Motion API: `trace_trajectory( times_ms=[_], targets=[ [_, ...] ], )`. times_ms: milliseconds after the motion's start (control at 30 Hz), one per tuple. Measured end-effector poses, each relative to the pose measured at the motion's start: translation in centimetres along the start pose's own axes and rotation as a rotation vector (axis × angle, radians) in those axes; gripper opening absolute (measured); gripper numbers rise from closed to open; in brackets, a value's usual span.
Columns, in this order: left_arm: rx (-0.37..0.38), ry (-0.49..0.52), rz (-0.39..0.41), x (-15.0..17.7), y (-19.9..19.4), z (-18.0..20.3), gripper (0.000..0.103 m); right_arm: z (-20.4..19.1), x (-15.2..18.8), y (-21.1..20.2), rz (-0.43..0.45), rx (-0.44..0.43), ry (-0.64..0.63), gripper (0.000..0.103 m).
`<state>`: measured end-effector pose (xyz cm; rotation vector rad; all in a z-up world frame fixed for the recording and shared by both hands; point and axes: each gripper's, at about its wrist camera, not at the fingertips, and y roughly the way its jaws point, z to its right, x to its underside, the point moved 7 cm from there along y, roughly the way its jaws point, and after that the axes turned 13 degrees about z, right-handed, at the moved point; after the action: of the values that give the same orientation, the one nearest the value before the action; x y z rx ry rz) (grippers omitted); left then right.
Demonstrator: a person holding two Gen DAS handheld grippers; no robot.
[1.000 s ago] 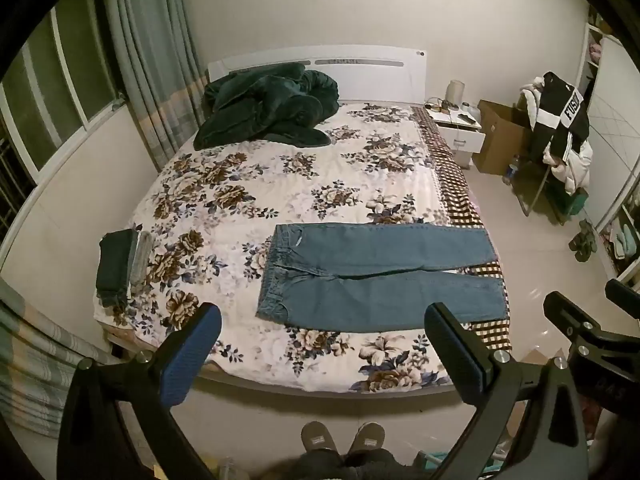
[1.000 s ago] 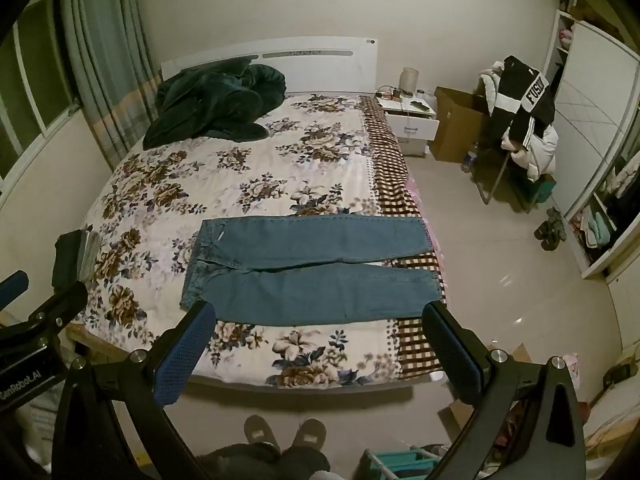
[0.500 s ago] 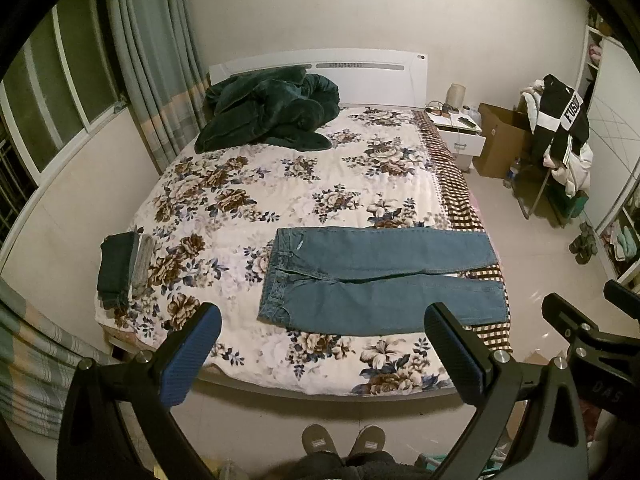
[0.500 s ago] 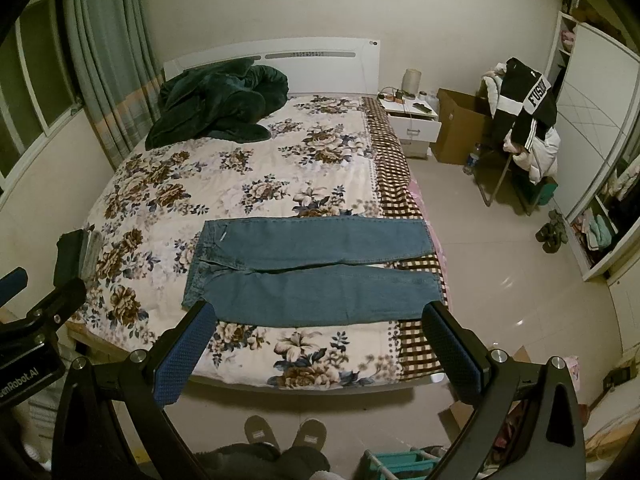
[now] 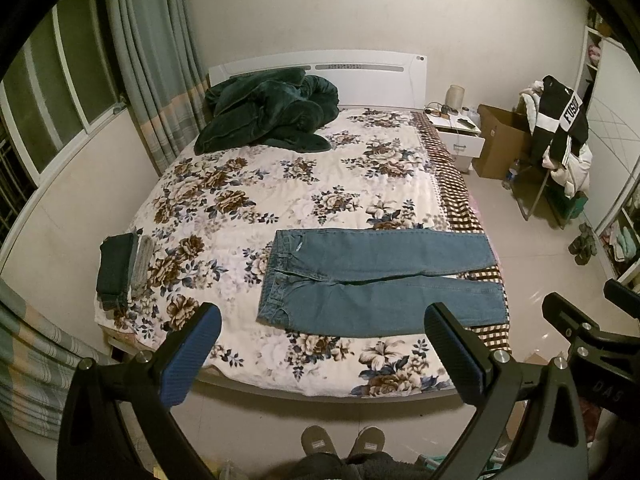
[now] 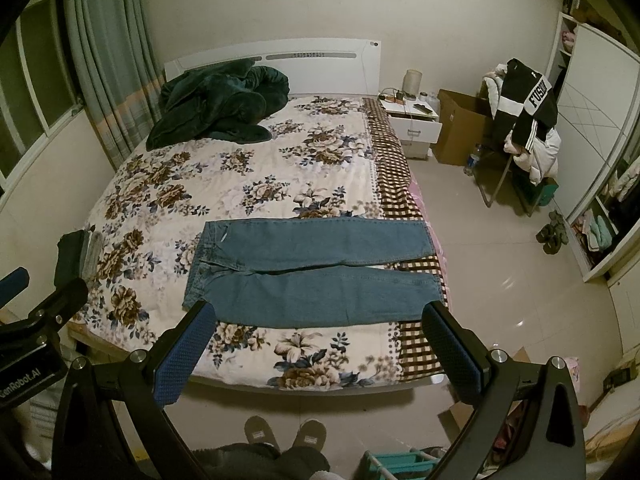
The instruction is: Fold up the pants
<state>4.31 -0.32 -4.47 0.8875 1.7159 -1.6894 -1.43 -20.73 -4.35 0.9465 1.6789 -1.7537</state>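
Note:
Blue jeans (image 5: 376, 276) lie flat on the floral bedspread (image 5: 280, 184), waistband to the left and both legs stretched right toward the bed's edge. They also show in the right wrist view (image 6: 312, 268). My left gripper (image 5: 320, 344) is open and empty, held above the bed's near edge, well short of the jeans. My right gripper (image 6: 316, 344) is open and empty, likewise back from the jeans.
A dark green blanket (image 5: 268, 112) is heaped by the headboard. Folded dark clothes (image 5: 120, 268) sit at the bed's left edge. A nightstand (image 5: 456, 128), cardboard box (image 5: 500, 144) and clothes-laden chair (image 5: 560, 140) stand right of the bed. Slippered feet (image 5: 340, 444) are below.
Both grippers have tilted or risen slightly, so the bed and jeans sit a little lower in both views. The jeans have not moved.

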Motion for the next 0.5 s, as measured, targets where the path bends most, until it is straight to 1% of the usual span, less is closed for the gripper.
trace_trajectory(
  times_ms=[367, 400, 500],
  targets=[
    [-0.001, -0.001, 0.003, 0.1, 0.0, 0.0, 0.103, -0.3, 0.1, 0.0, 0.003, -0.001, 0.002, 0.103],
    [-0.003, -0.003, 0.004, -0.1, -0.1, 0.0, 0.103, 0.1, -0.8, -0.4, 0.002, -0.004, -0.001, 0.103],
    [-0.001, 0.0, 0.004, 0.0, 0.0, -0.1, 0.103, 0.0, -1.1, -0.5, 0.003, -0.007, -0.002, 0.103]
  ],
)
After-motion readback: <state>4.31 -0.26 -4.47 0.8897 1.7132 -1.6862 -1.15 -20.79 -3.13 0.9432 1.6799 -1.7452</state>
